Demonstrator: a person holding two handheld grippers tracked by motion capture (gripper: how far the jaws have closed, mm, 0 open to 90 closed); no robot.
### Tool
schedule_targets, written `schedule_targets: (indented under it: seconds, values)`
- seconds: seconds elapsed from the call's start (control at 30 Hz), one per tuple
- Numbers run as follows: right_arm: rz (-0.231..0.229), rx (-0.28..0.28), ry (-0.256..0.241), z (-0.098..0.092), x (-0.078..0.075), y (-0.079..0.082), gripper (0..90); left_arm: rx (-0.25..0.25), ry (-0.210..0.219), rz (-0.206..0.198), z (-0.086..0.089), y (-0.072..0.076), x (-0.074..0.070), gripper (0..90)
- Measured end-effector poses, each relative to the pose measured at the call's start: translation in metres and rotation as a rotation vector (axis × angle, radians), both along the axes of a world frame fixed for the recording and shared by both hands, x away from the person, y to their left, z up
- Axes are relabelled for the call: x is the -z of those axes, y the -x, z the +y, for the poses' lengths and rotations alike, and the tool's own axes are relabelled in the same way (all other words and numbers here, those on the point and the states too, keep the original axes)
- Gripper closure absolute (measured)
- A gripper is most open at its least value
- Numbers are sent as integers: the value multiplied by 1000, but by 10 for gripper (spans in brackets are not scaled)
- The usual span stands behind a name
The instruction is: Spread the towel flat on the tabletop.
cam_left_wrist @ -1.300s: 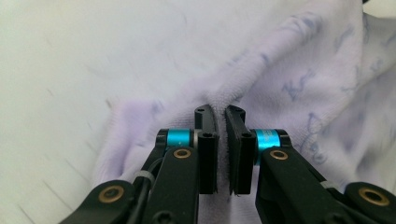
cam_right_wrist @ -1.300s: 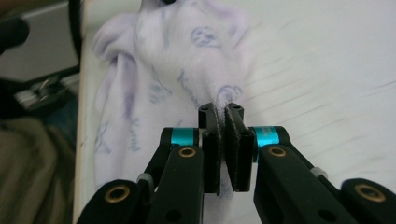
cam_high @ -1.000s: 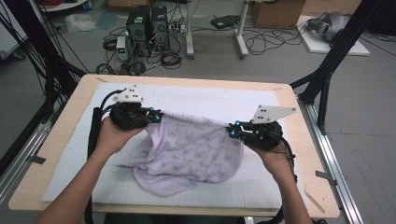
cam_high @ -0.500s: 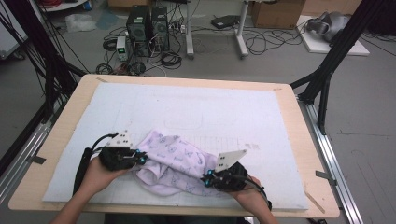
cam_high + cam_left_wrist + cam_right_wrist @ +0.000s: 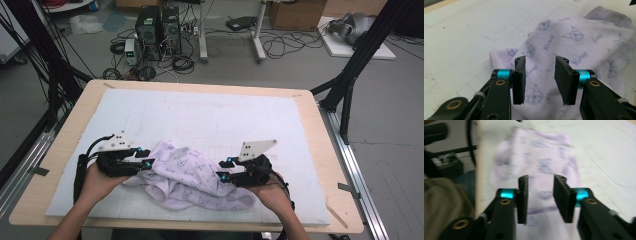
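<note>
A pale lilac cloth with a small printed pattern lies crumpled on the white mat, near the table's front edge. My left gripper sits at the cloth's left edge, and in the left gripper view its jaws stand open just above the cloth, gripping nothing. My right gripper rests at the cloth's right side. In the right gripper view its jaws are also open, with the blurred cloth beneath them.
The white mat covers most of the wooden table, with bare mat beyond the cloth. The table's front edge is close to my right gripper. Black frame legs and cables stand past the table.
Both grippers came down and toward the front edge, then let go of the cloth. The cloth, held stretched above the mat before, now lies in a heap.
</note>
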State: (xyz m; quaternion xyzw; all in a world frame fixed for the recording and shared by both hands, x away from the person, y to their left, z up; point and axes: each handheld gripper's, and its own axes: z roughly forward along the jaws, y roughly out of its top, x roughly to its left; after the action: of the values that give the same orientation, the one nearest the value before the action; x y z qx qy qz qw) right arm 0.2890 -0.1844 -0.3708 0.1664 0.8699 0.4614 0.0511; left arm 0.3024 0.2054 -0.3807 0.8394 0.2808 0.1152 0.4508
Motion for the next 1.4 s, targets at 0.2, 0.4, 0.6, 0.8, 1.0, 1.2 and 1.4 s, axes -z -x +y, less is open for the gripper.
schedule_targets:
  seconds: [0.2,0.4,0.6,0.8,1.0,1.2,1.4]
  values:
    - [71,61,70,0,31,-19,562,45,-68,98,-17,-14,31,600]
    - [146,37,154,-9,58,-16,810,64,-95,127,-20,-10,48,694]
    - [137,5,154,-19,60,0,883,64,-97,91,-17,-1,37,865]
    - [131,-17,128,-27,55,20,887,47,-37,60,3,17,22,870]
    - [95,-51,88,-31,35,42,883,59,-41,51,16,33,14,816]
    - [36,7,50,-29,17,23,775,38,-15,35,10,18,9,664]
    - [61,35,34,-8,25,-16,612,75,1,61,-6,-7,13,556]
